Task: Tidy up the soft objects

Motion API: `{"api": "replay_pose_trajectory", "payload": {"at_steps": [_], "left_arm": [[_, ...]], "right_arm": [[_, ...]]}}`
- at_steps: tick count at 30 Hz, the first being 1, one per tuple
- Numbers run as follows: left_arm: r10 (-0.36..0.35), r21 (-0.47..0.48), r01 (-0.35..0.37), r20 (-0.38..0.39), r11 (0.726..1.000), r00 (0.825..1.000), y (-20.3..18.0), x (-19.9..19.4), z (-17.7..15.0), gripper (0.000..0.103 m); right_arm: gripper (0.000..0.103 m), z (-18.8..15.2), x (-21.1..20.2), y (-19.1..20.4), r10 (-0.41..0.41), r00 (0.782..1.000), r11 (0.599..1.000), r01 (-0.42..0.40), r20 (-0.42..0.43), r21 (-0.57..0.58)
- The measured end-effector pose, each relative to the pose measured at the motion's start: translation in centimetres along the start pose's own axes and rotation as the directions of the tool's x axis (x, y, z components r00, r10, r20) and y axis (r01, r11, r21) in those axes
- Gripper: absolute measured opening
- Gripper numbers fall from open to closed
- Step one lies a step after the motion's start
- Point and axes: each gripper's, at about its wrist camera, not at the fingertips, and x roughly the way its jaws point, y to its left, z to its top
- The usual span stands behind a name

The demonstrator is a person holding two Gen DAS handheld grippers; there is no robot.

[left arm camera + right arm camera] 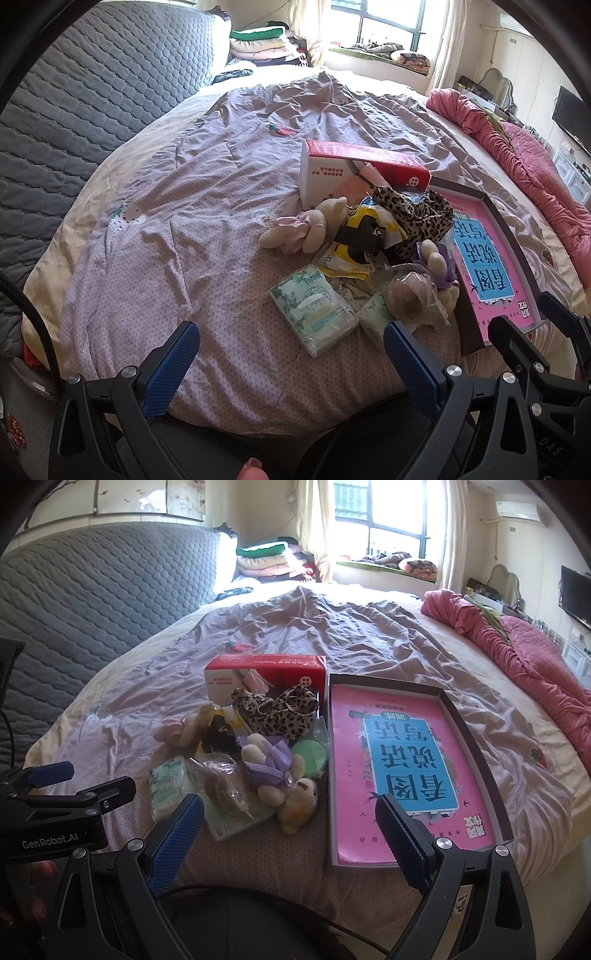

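A pile of soft things lies on the bed: a green tissue pack (314, 308) (168, 786), a cream plush with a pink bow (299, 229), a plush bear with a purple bow (280, 775), a leopard-print cloth (417, 218) (277, 712), a yellow-black pouch (364, 236) and a bagged brown item (410, 295) (221, 786). A shallow box with a pink book inside (402, 760) (487, 254) lies right of the pile. My left gripper (291, 350) is open and empty, just short of the tissue pack. My right gripper (290, 821) is open and empty, near the bear and the box.
A red-and-white tissue box (354, 166) (266, 674) stands behind the pile. A rumpled pink quilt (517, 147) (517, 653) lies at the right edge of the bed. A grey quilted headboard (92, 103) rises at the left. Folded bedding (266, 559) is stacked by the window.
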Motion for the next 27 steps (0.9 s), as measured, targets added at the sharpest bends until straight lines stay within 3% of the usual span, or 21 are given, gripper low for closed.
{"api": "replay_pose_trajectory", "payload": {"at_steps": [8, 15, 27], "left_arm": [[-0.062, -0.058, 0.060, -0.030, 0.996, 0.998, 1.9, 0.7, 0.2, 0.100], [-0.065, -0.108, 0.058, -0.067, 0.992, 0.996, 3.9, 2.0, 0.0, 0.100], [-0.140, -0.131, 0.121, -0.148, 0.984, 0.979, 3.6, 5.5, -0.2, 0.100]], "right_arm": [[0.095, 0.0, 0.1, -0.1, 0.003, 1.000, 1.000, -0.003, -0.006, 0.000], [0.095, 0.0, 0.5, 0.4, 0.014, 1.000, 1.000, -0.014, -0.019, -0.014], [0.095, 0.6, 3.0, 3.3, 0.066, 0.996, 0.986, -0.074, -0.058, -0.151]]}}
